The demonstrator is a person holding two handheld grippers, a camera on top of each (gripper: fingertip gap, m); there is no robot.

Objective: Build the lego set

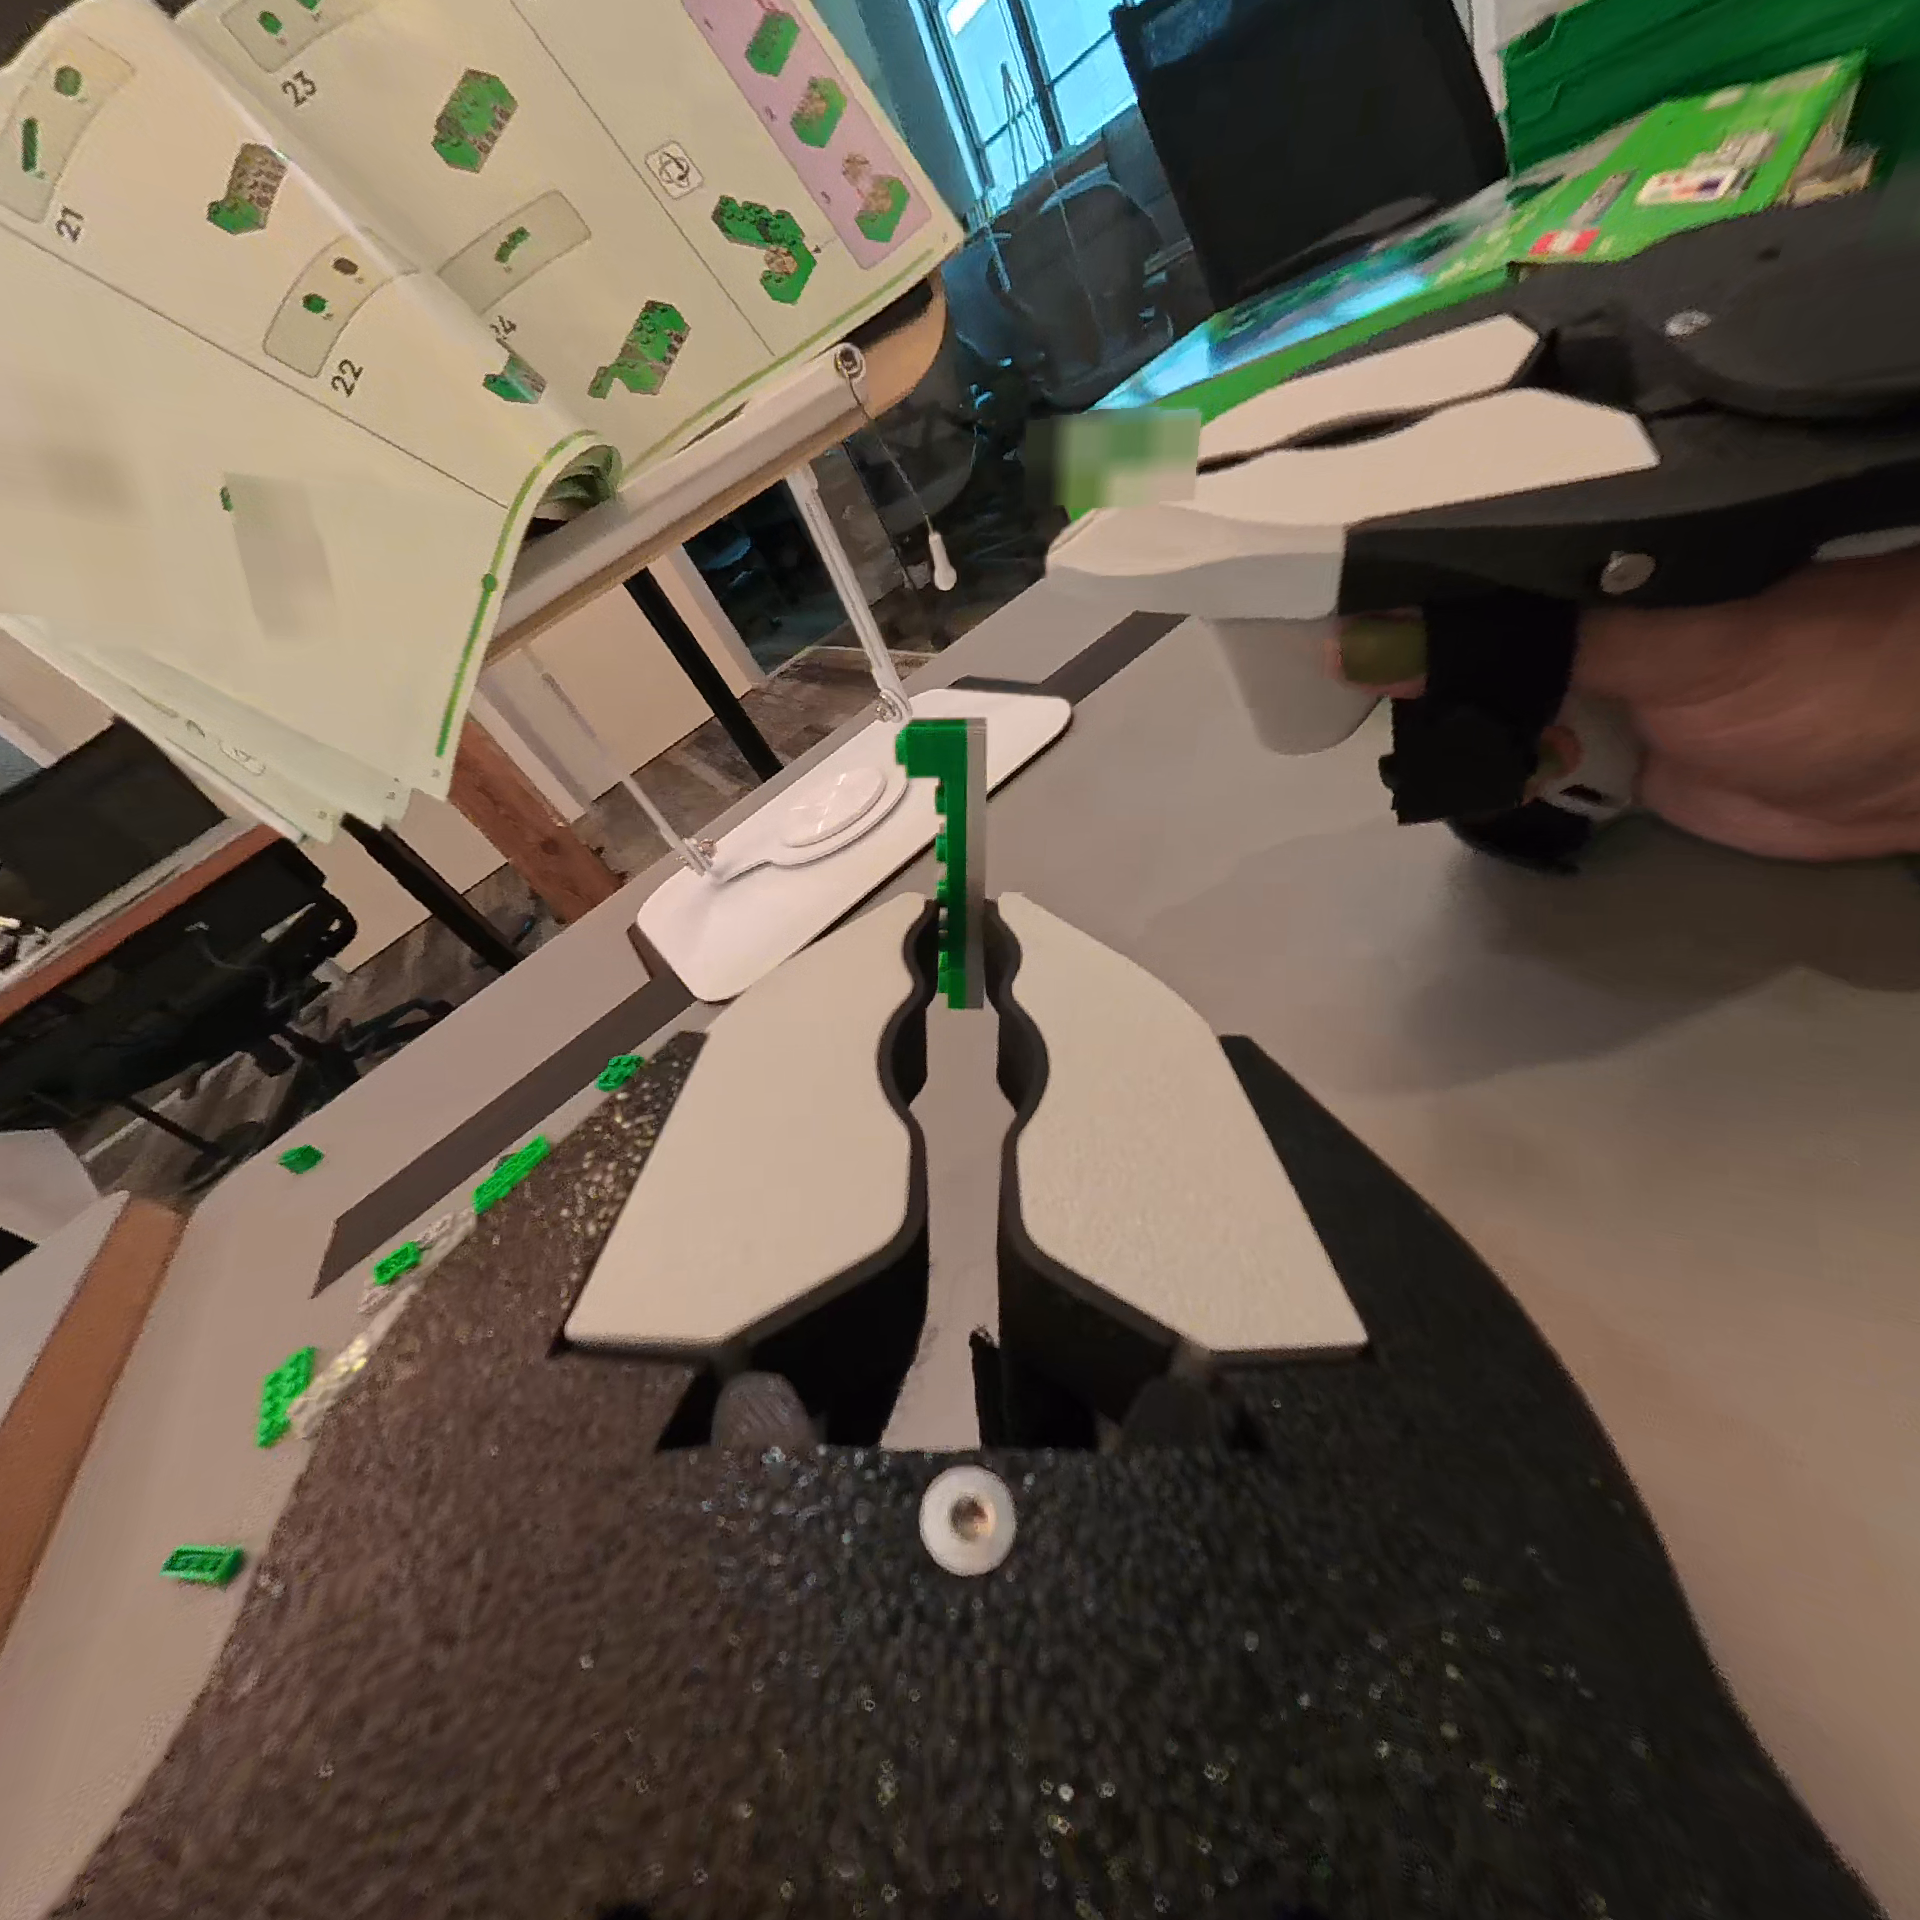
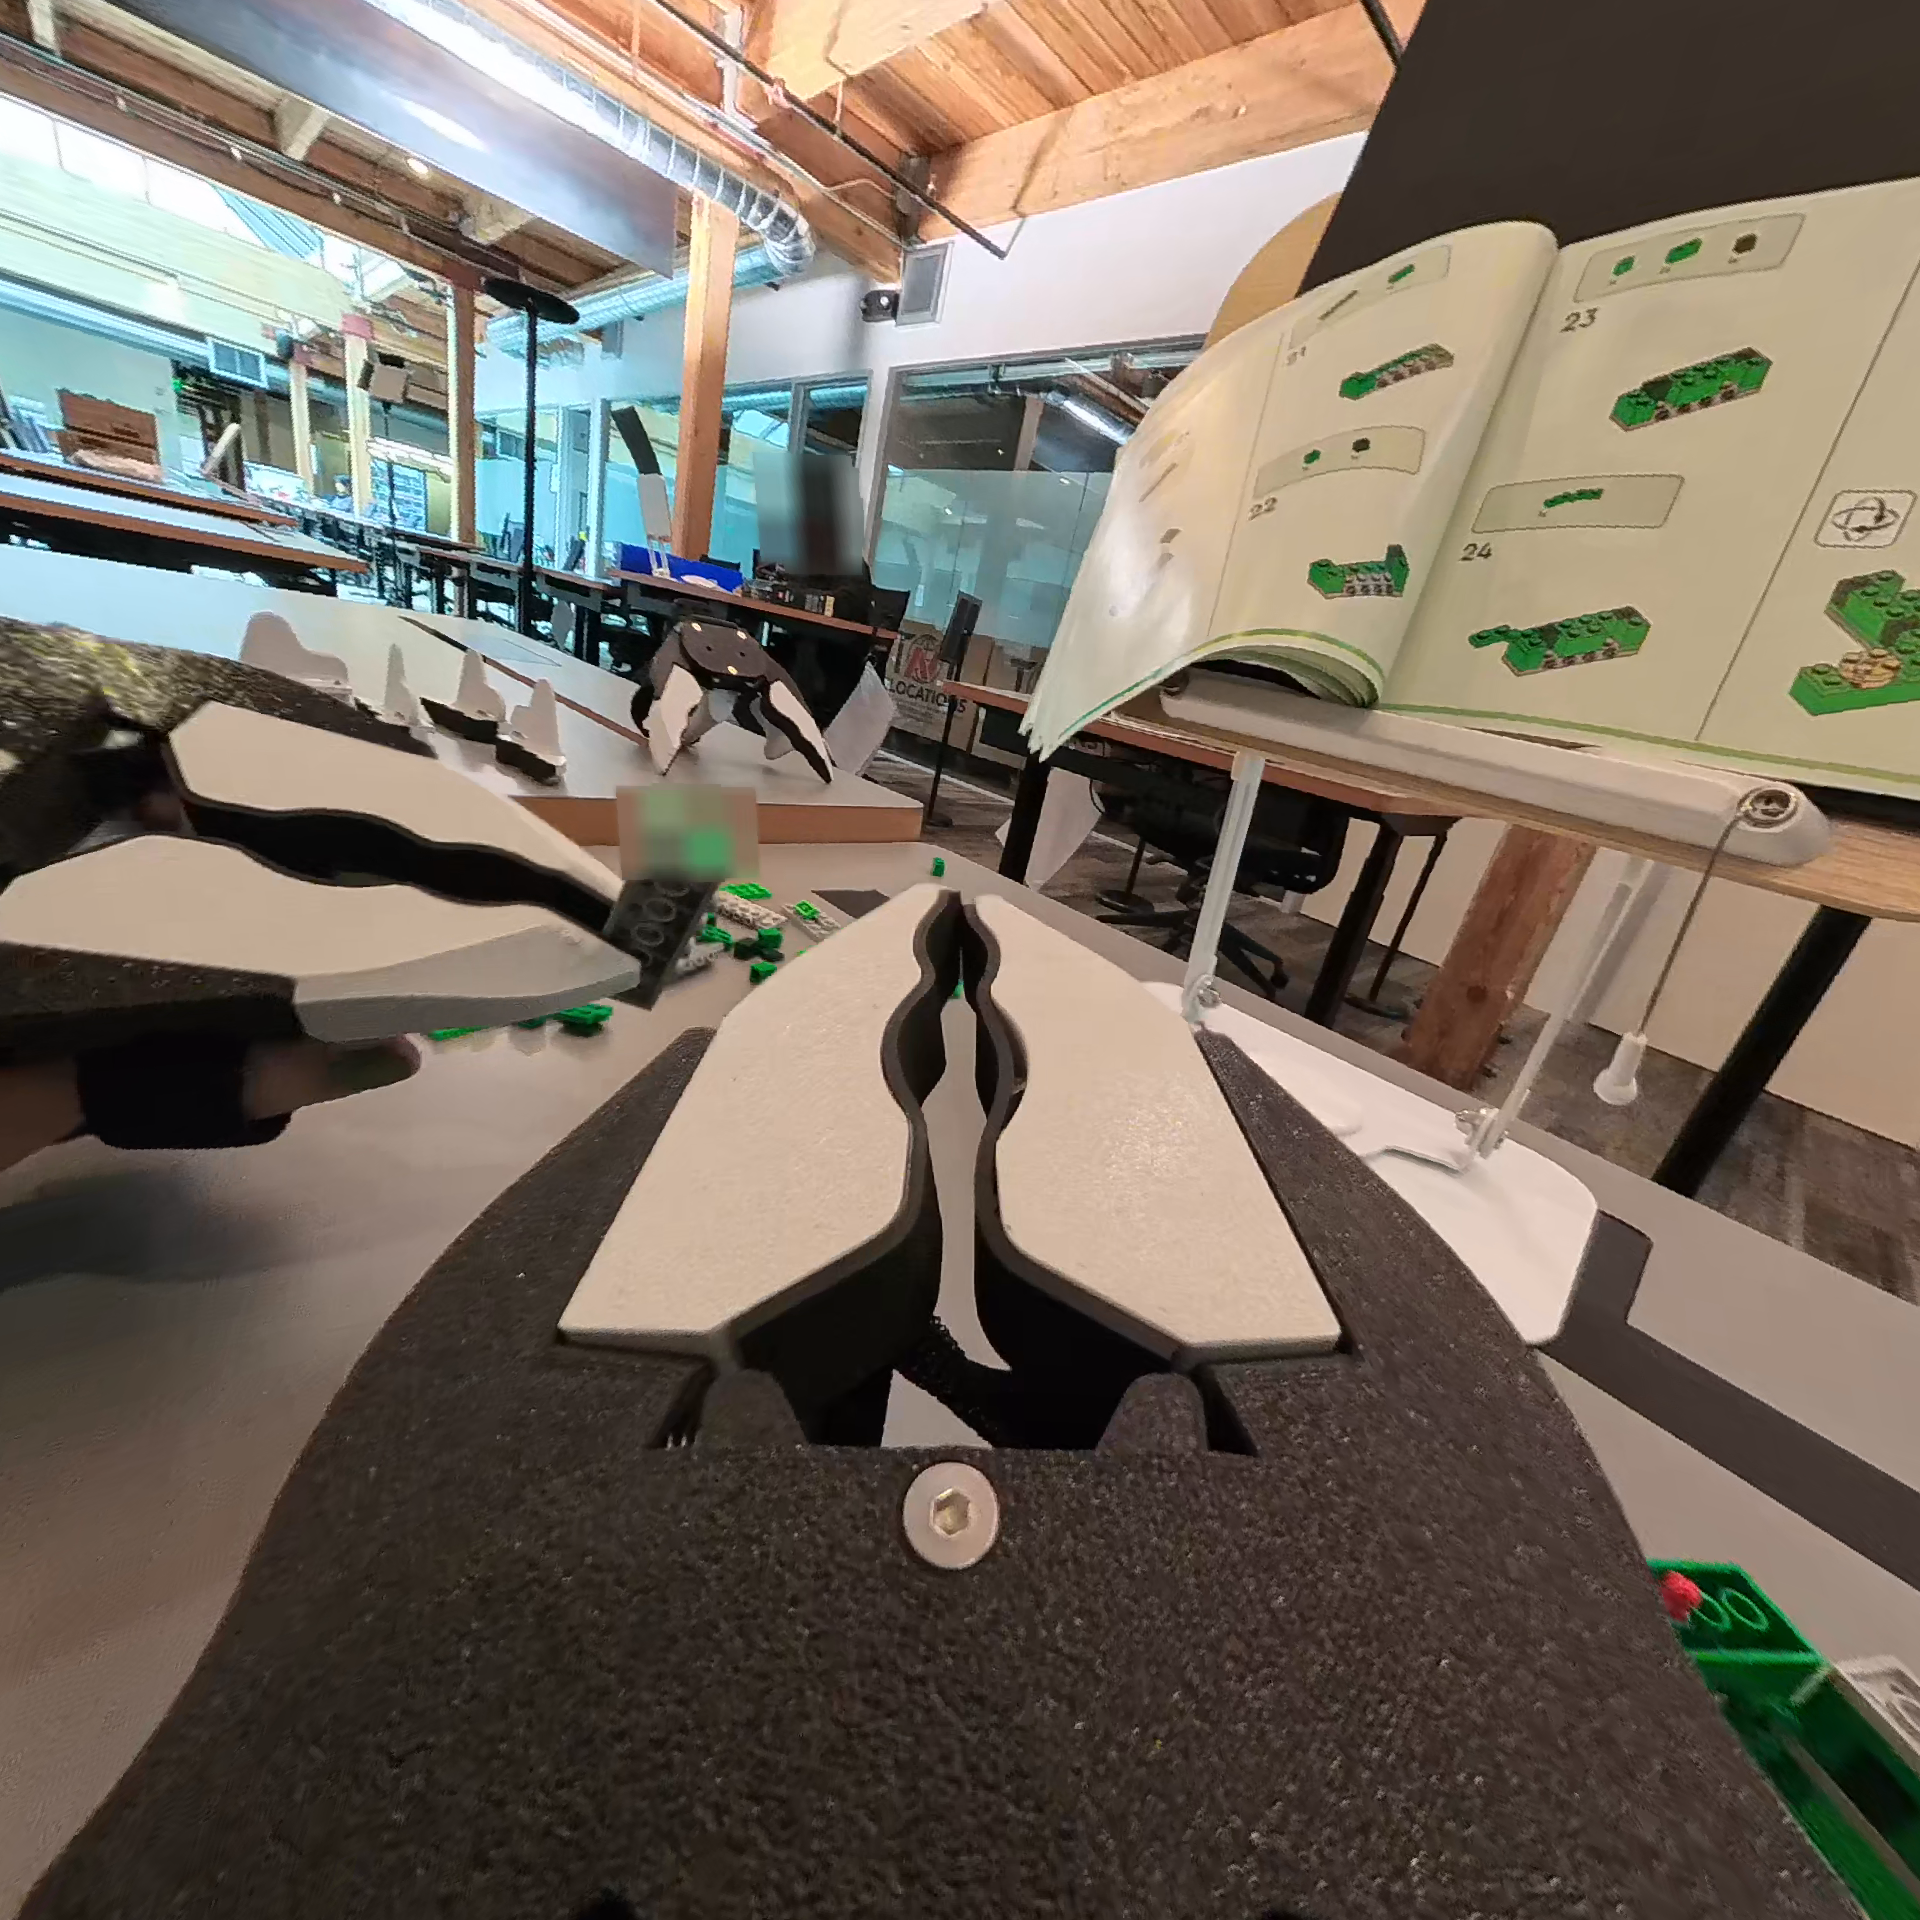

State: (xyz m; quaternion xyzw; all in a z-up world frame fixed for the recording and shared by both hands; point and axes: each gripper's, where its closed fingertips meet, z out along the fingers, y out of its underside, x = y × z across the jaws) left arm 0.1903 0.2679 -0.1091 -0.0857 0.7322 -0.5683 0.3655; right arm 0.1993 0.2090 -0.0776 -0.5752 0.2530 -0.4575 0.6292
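The grey table [image 1: 1558,1195] carries a white book stand [image 1: 862,831] with the open instruction booklet [image 1: 416,260] propped above it, and the green set box [image 1: 1662,187] lies at the far right.

The left gripper [image 1: 961,935] pinches a partly built plate assembly [image 1: 956,831] — a grey plate with green plates stacked on one face — clear of the table. Its long axis runs straight out along the fingers, the free end pointing away from the gripper towards the stand, with the studded green side facing left in the left wrist view. Only the near end sits between the fingers, so the grip is short.

I judge it light, rigid and slick plastic; layers may pop apart under a sideways push, so pressing should go square onto the studs. A hold nearer the middle would probably resist twisting better.

The right gripper [image 2: 961,914] is pressed together and appears empty.

Loose green pieces [image 1: 286,1392] lie scattered along the left table edge.
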